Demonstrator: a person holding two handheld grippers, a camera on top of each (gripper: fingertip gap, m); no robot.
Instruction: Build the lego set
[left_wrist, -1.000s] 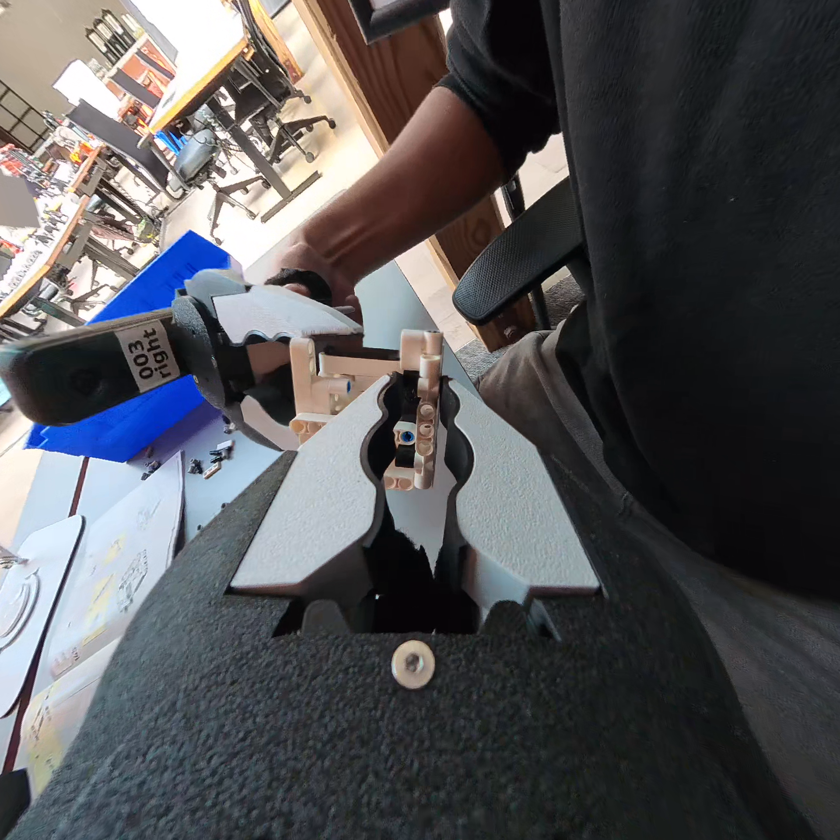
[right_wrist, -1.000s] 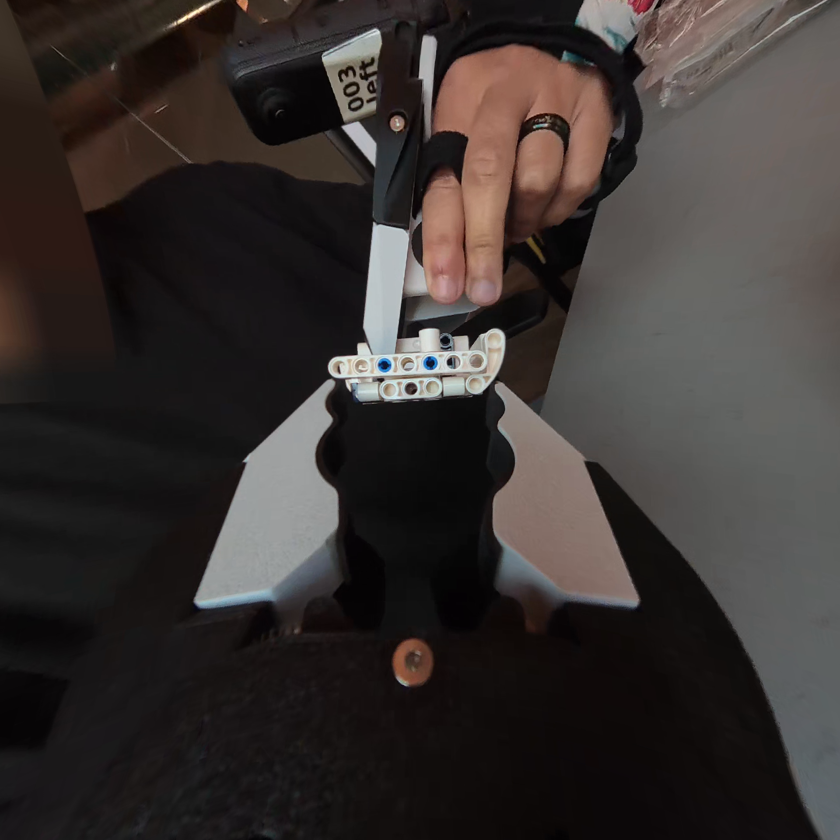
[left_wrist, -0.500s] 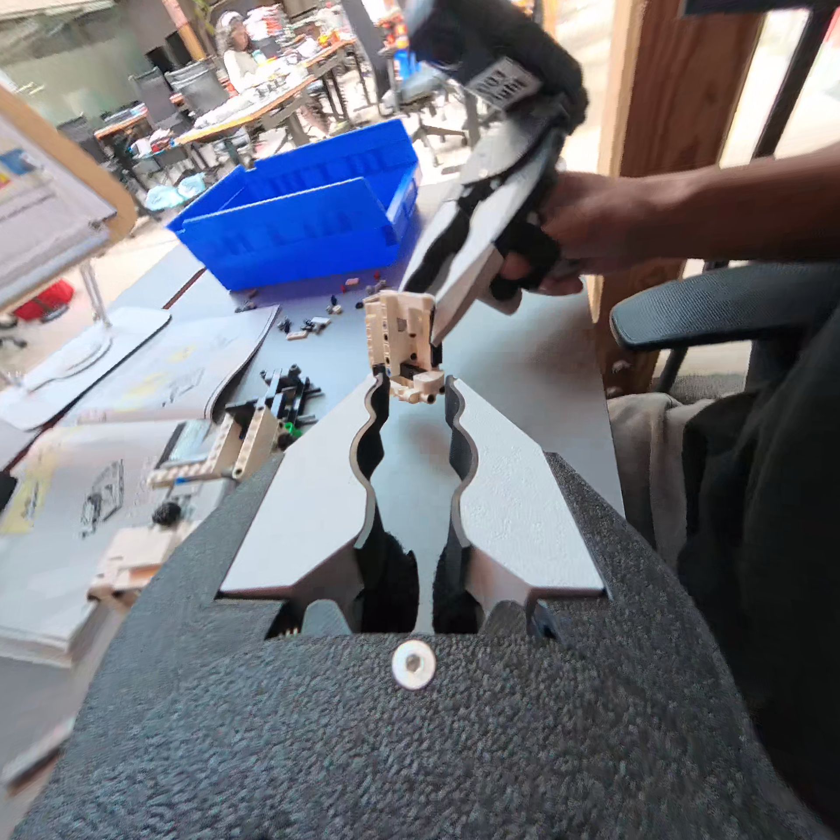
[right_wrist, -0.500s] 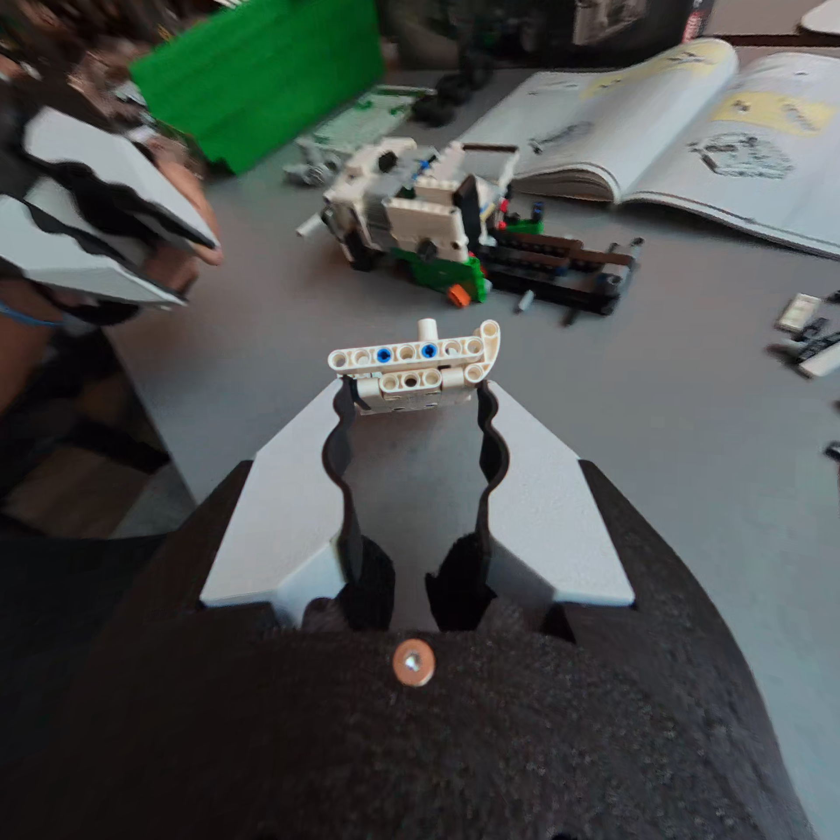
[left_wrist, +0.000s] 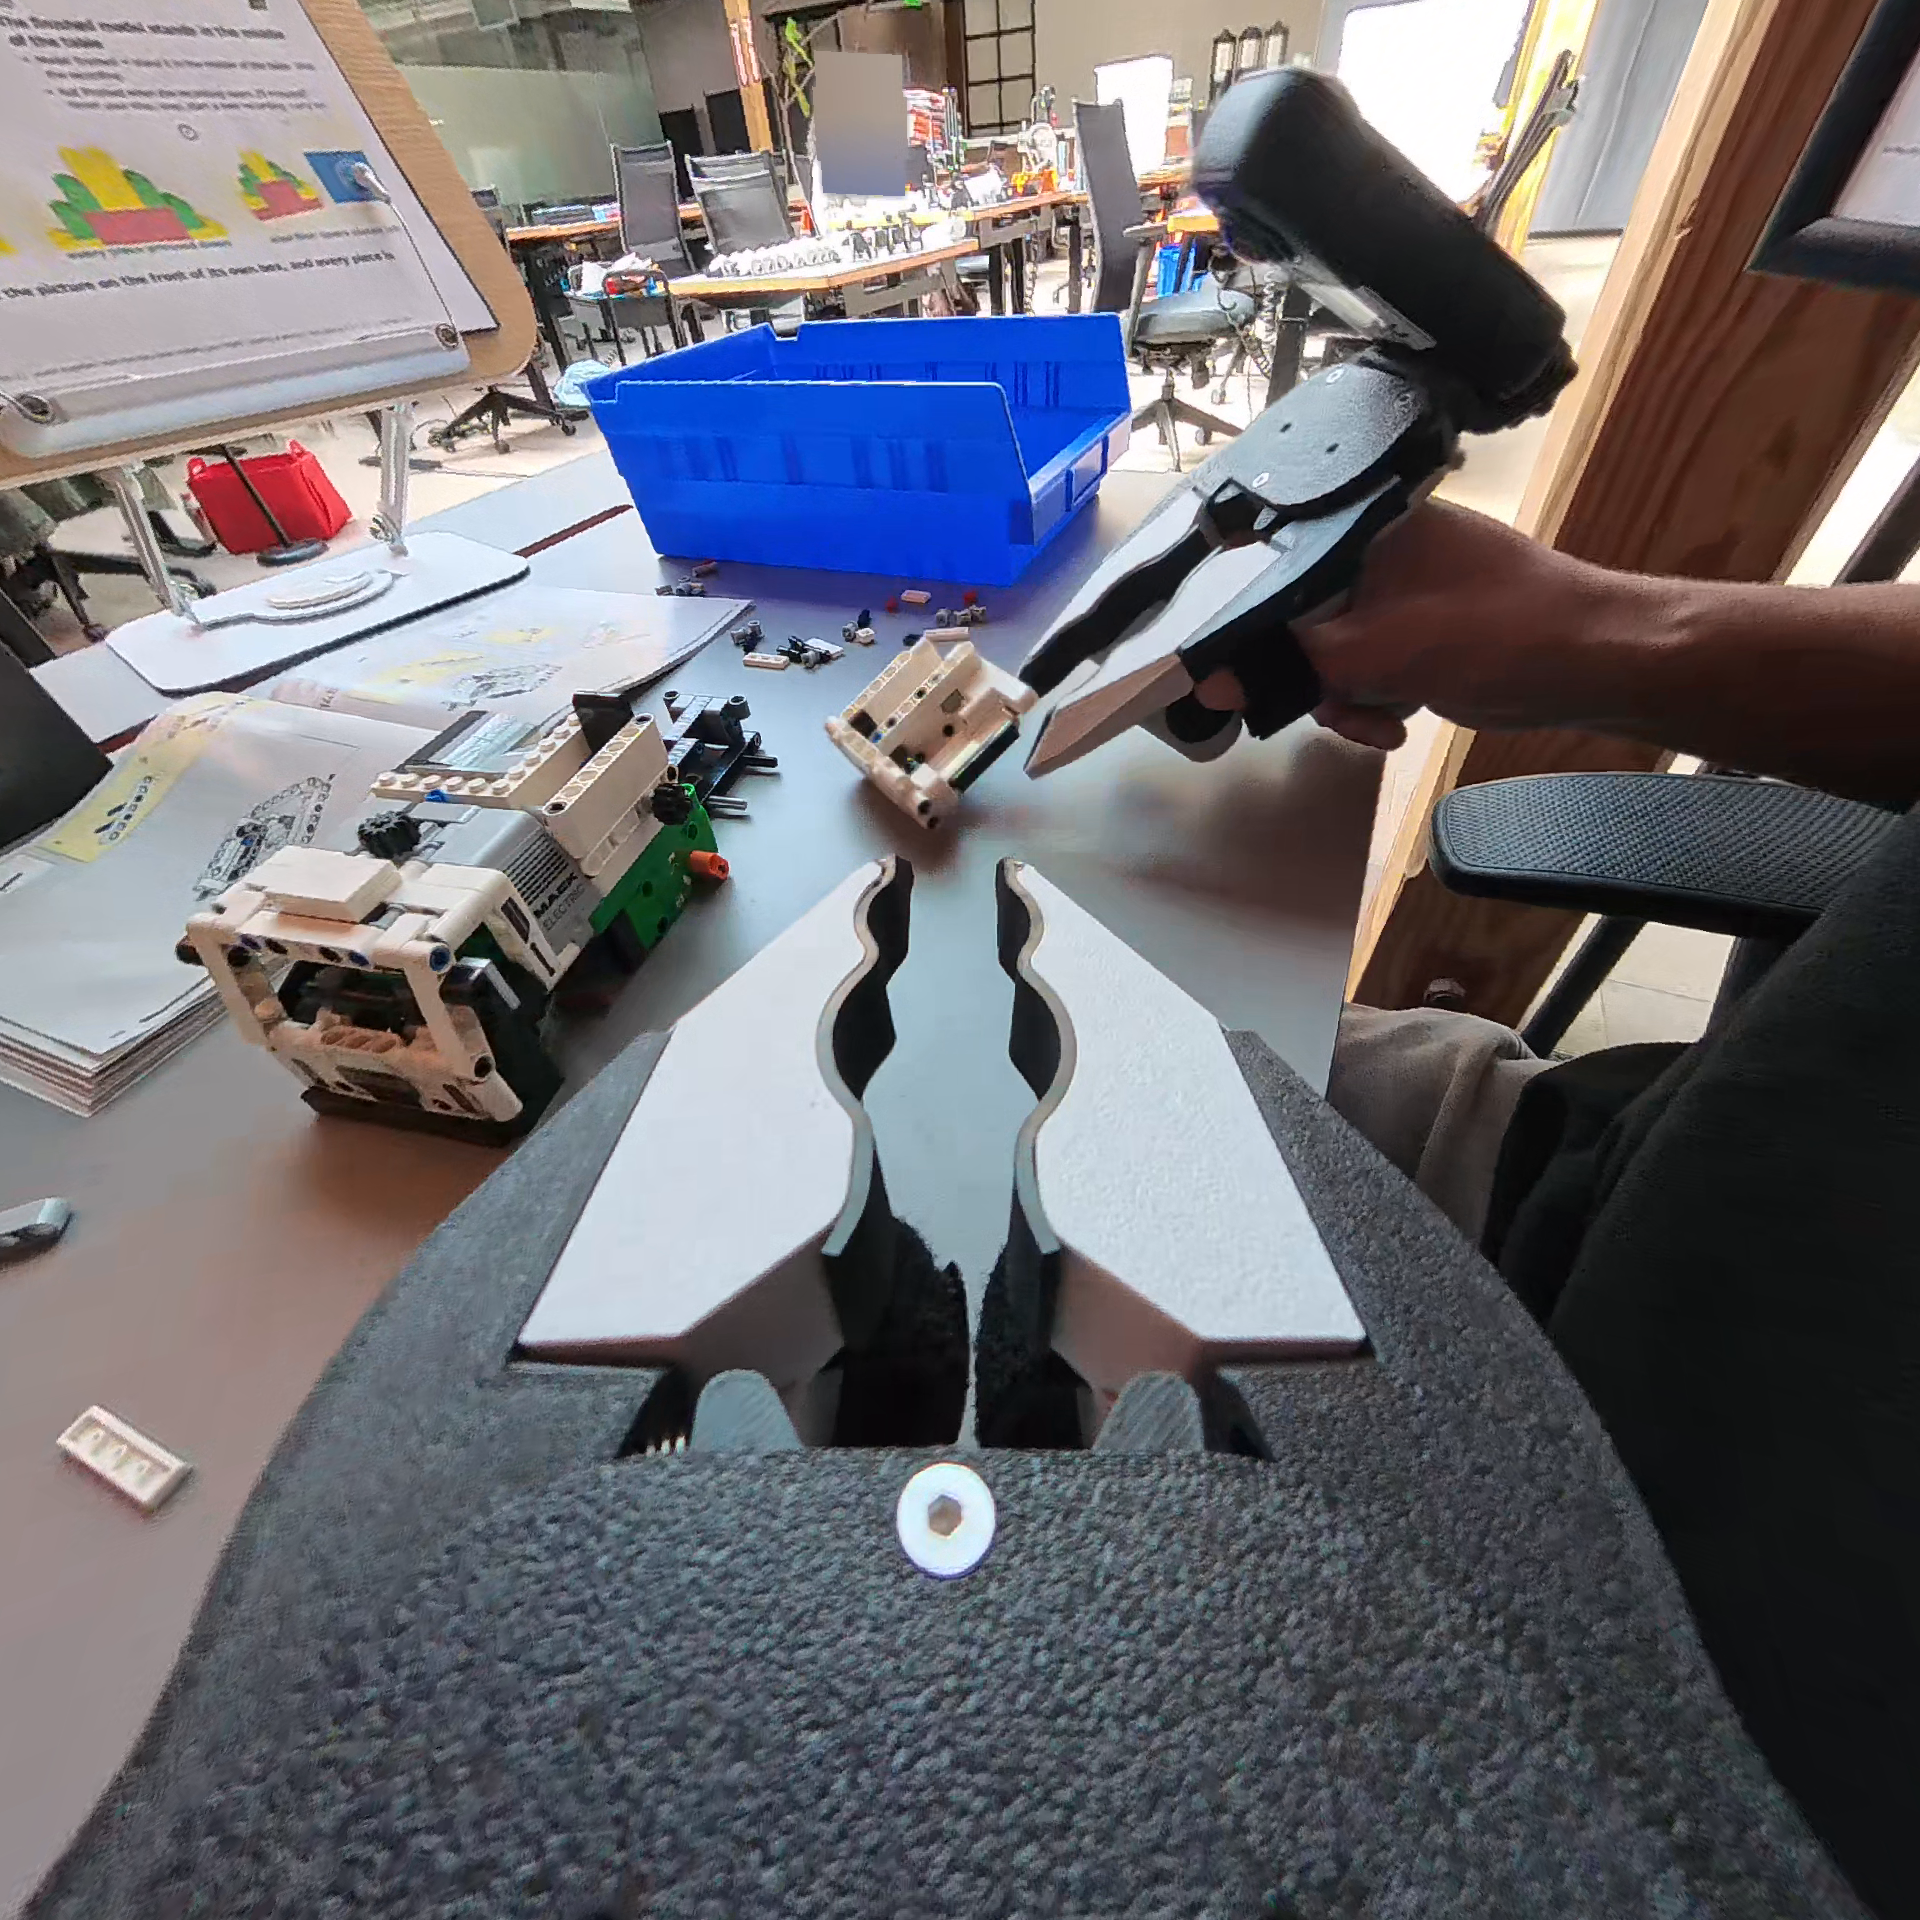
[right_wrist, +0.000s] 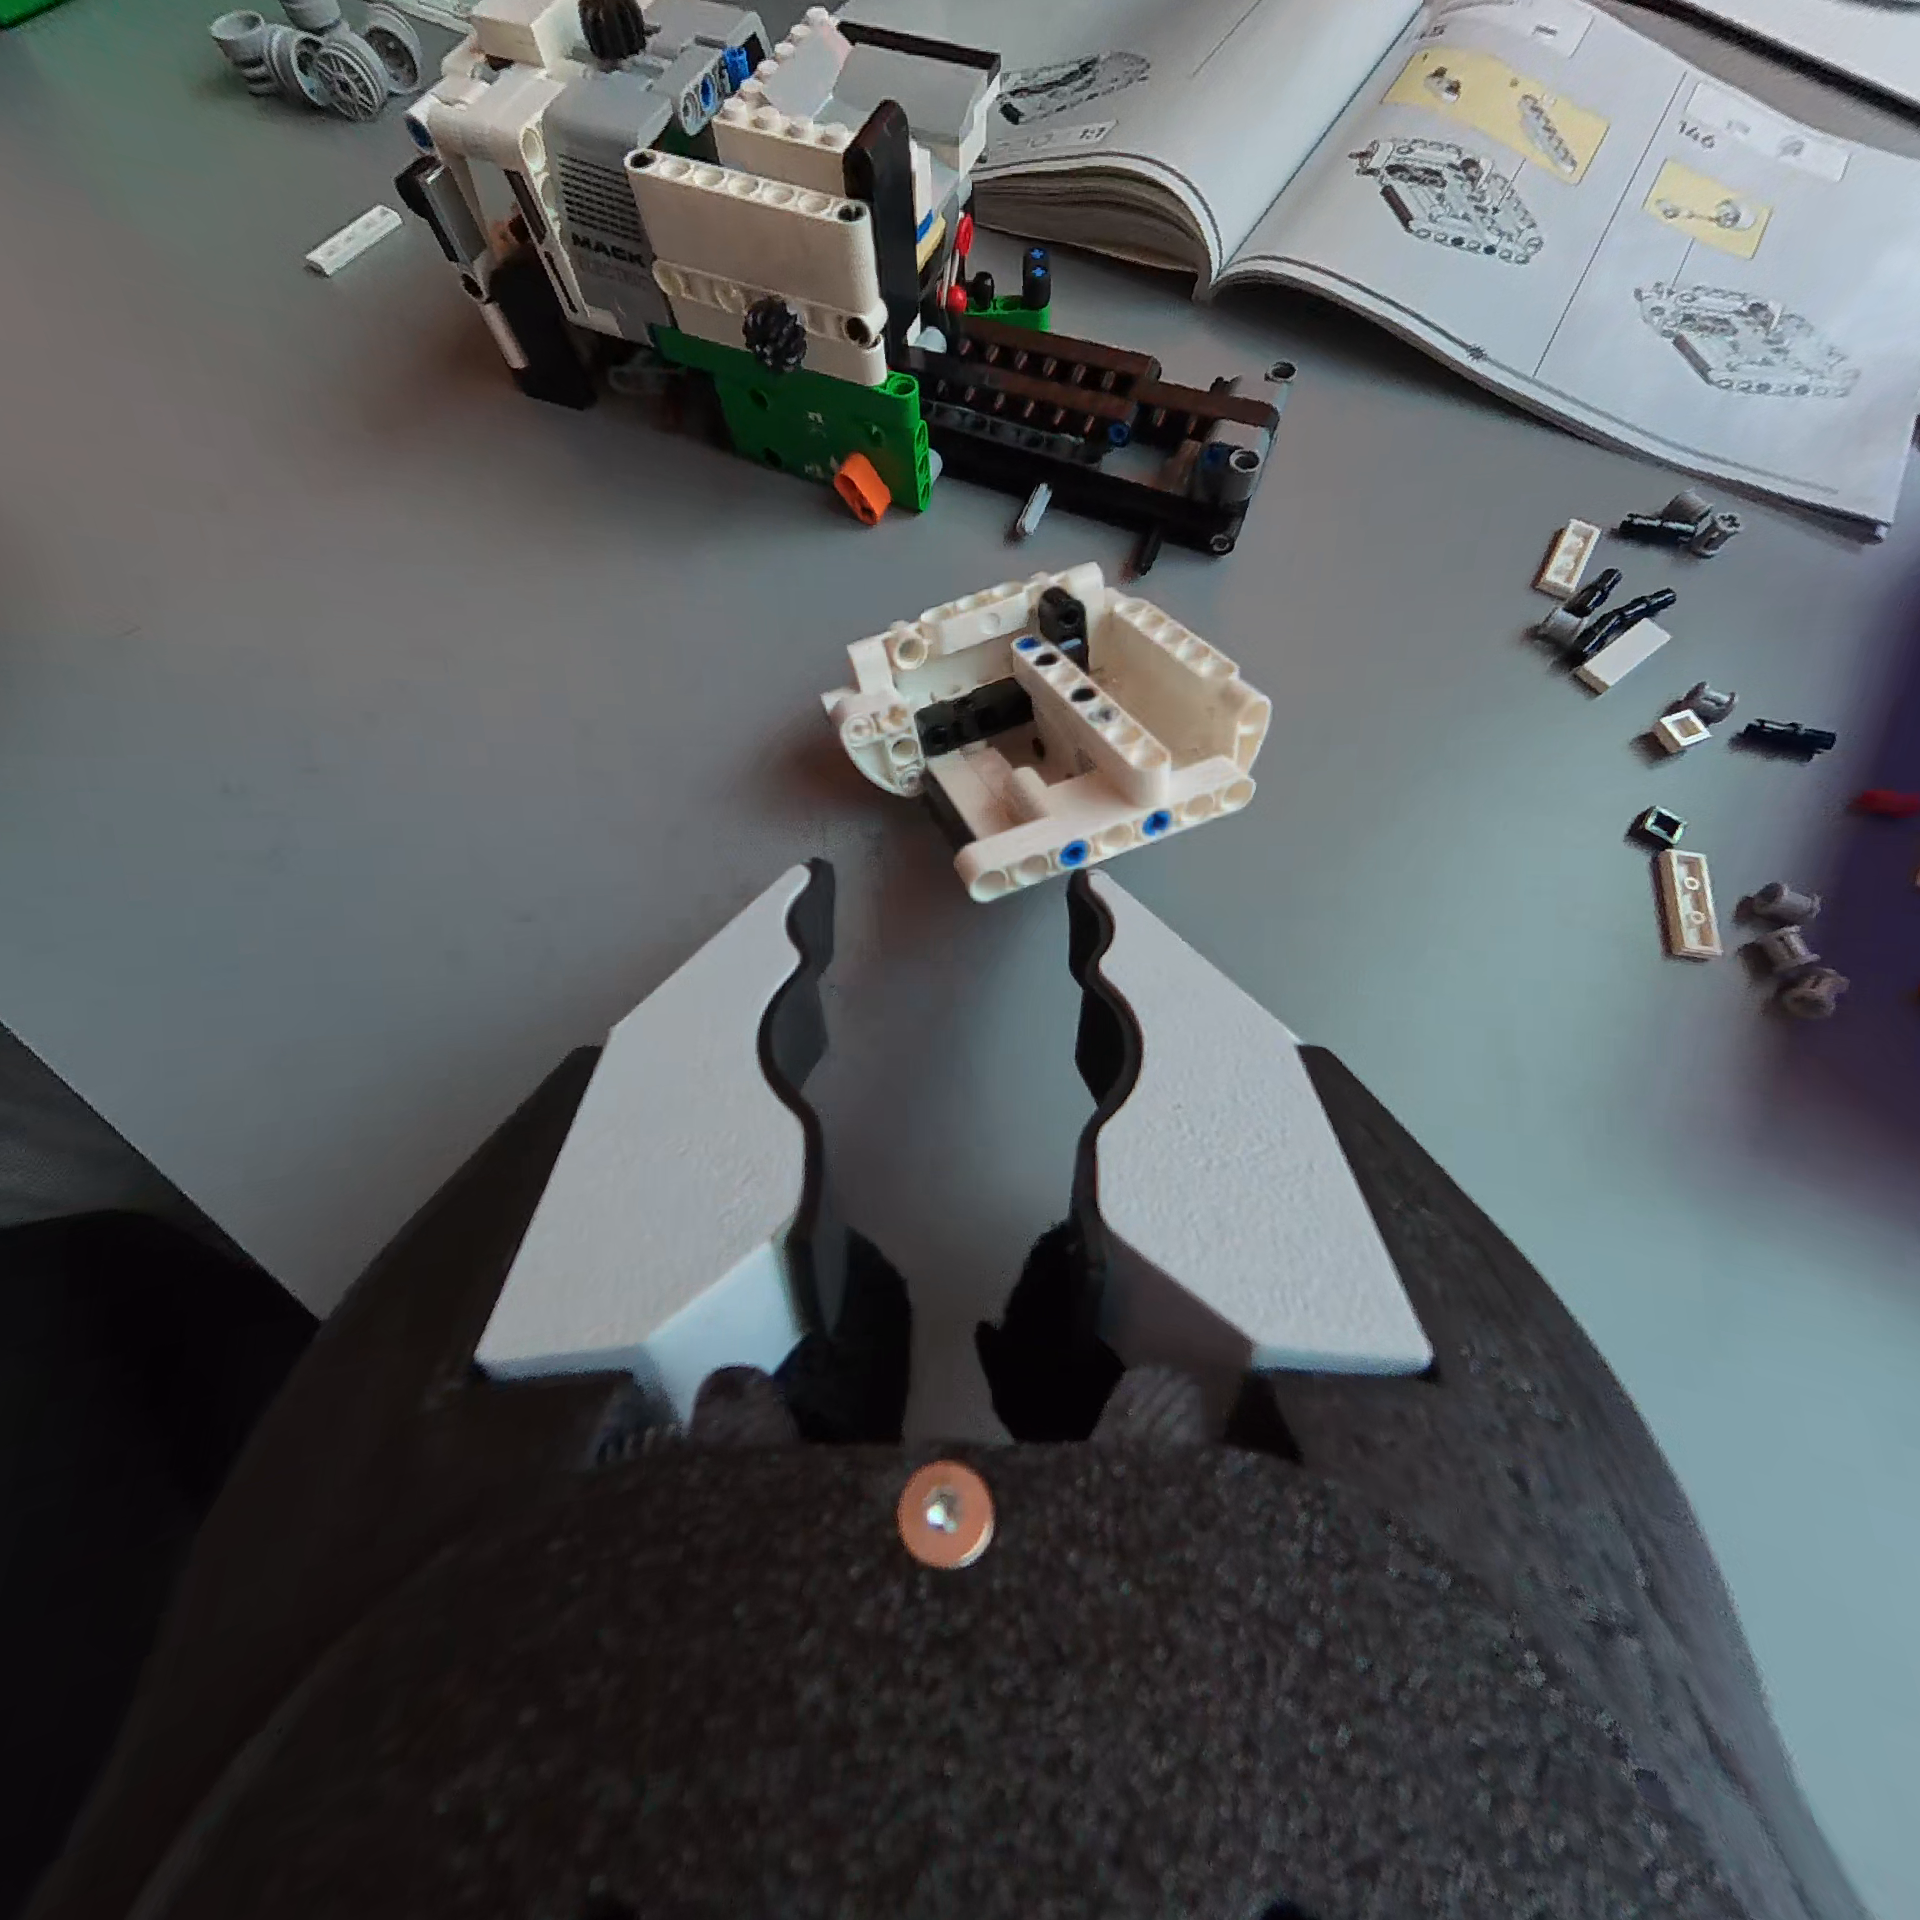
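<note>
Just ahead of our right gripper (right_wrist: 951, 883), jaws apart & empty, white sub-assembly (right_wrist: 1049, 727) lies crosswise; left gripper (left_wrist: 951, 878), open, sits farther.

Left wrist view: looks forward and slightly down along its own grey fingers (left_wrist: 1117, 1049), low over the grey tabletop (left_wrist: 1143, 831), toward a distant blue plastic bin (left_wrist: 862, 457). Right wrist view: looks steeply down at the tabletop (right_wrist: 416, 727) from close range. Both views share the small white brick subassembly (left_wrist: 920, 717) (right_wrist: 1049, 727), the white-and-green truck model (left_wrist: 468, 894) (right_wrist: 727, 260) and the open instruction booklet (left_wrist: 135, 790) (right_wrist: 1507, 208).
</note>
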